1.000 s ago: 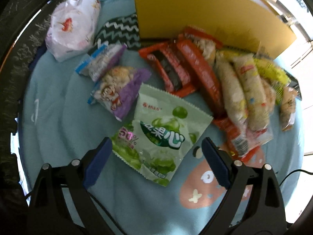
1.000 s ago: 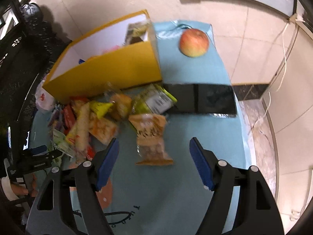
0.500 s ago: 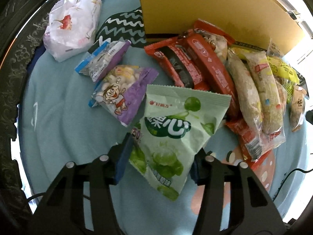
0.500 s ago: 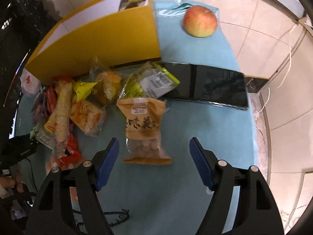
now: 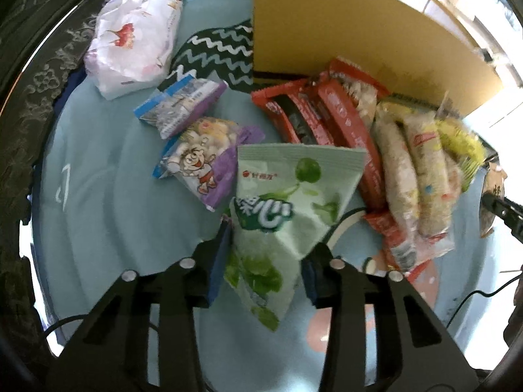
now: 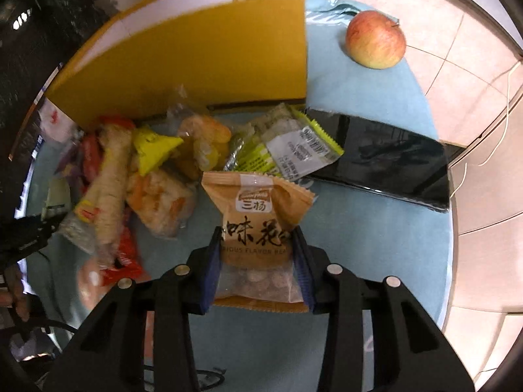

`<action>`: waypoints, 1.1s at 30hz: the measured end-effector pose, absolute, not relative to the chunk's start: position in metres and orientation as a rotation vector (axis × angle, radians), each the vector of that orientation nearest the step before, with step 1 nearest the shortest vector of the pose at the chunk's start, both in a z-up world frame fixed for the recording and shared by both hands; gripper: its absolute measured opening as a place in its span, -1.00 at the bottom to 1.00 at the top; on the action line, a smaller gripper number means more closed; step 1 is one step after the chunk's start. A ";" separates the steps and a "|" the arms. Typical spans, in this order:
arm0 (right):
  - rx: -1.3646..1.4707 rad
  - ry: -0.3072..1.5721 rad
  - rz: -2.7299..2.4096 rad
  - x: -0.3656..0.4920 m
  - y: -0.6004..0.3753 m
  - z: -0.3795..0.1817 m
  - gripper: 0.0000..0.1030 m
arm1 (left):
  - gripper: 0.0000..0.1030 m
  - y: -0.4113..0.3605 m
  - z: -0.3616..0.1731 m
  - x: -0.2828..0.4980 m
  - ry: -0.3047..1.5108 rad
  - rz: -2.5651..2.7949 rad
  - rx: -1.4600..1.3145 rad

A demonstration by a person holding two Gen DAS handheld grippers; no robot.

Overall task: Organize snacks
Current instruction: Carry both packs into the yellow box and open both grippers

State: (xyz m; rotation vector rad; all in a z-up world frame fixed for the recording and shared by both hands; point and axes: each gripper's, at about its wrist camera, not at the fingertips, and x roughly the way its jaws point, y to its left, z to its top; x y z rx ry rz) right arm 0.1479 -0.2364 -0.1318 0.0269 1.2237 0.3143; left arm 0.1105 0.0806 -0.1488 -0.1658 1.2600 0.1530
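My left gripper is shut on a green snack bag and holds it tilted, lifted off the blue tablecloth. My right gripper is shut on an orange-brown peanut bag, squeezing its sides. A yellow cardboard box stands at the back; it also shows in the left wrist view. A pile of snack packets lies in front of it: red bars, pale rice-roll packs, two purple packets.
An apple sits on the cloth right of the box. A black tablet lies at the right table edge. A white tissue pack and a zigzag cloth lie at the left. A green-white packet leans on the tablet.
Both grippers closed: the left on the green bag, which it raised and tilted; the right came down over the peanut bag and shut on it.
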 end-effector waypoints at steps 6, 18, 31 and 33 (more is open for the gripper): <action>0.085 1.168 0.338 0.144 -0.247 -0.102 -0.20 | -0.46 0.084 -0.123 0.102 1.214 0.138 -0.202; 0.097 1.105 0.420 0.137 -0.230 -0.068 -0.20 | -0.50 0.062 -0.089 0.091 1.149 0.114 -0.211; 0.111 0.989 0.481 0.166 -0.217 -0.025 -0.19 | -0.50 0.043 -0.030 0.123 1.021 0.052 -0.232; 0.117 0.970 0.488 0.173 -0.214 -0.019 -0.19 | -0.50 0.039 -0.018 0.135 0.993 0.037 -0.245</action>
